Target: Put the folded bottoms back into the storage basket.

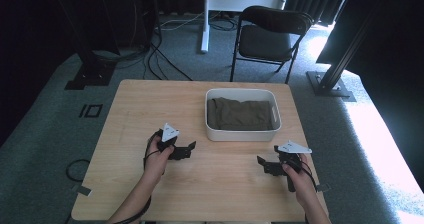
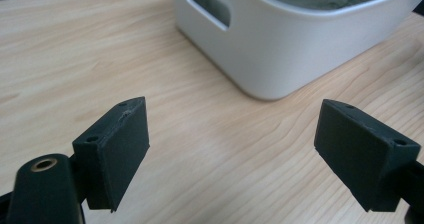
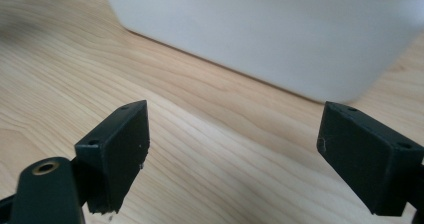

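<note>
Both tools [image 1: 190, 146] [image 1: 260, 161] hang open, short of bin [image 1: 242, 134].

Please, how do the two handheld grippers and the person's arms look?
Both the left gripper and the right gripper are black, each with two blocky rectangular jaws, a grey three-cornered plate on top and a black trailing cable. A brass-coloured ring sits near each jaw base. The forearms are bare, without sleeves.
</note>
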Demonstrator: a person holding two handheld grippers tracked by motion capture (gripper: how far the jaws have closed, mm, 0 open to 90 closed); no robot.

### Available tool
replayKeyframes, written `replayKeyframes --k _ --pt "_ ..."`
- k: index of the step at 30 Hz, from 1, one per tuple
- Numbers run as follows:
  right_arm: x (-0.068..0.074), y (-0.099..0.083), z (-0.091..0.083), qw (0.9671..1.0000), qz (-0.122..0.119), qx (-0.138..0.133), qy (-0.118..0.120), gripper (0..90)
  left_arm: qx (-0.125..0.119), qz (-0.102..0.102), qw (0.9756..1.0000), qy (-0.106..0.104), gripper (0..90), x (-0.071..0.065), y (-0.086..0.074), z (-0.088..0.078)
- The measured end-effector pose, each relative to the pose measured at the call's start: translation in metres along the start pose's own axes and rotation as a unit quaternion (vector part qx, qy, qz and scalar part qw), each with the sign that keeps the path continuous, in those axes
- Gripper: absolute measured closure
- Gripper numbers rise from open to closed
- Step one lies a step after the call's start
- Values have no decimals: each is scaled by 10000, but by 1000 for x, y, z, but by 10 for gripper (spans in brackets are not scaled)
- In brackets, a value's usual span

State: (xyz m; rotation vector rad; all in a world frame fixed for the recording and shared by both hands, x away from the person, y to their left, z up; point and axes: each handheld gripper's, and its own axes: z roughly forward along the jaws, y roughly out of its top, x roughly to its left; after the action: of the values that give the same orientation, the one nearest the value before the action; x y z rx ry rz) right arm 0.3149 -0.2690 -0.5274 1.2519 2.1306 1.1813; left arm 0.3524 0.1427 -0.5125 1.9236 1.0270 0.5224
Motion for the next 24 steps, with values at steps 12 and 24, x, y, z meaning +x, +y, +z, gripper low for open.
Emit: replayKeyframes --k 12,24 --pt "-1 -25 -5 9988 238 236 -367 134 279 -110 9993 209 156 16 -35 -7" --pt "-5 -38 -9 9944 196 581 -864 134 659 -51 9934 941 156 23 -54 -13"
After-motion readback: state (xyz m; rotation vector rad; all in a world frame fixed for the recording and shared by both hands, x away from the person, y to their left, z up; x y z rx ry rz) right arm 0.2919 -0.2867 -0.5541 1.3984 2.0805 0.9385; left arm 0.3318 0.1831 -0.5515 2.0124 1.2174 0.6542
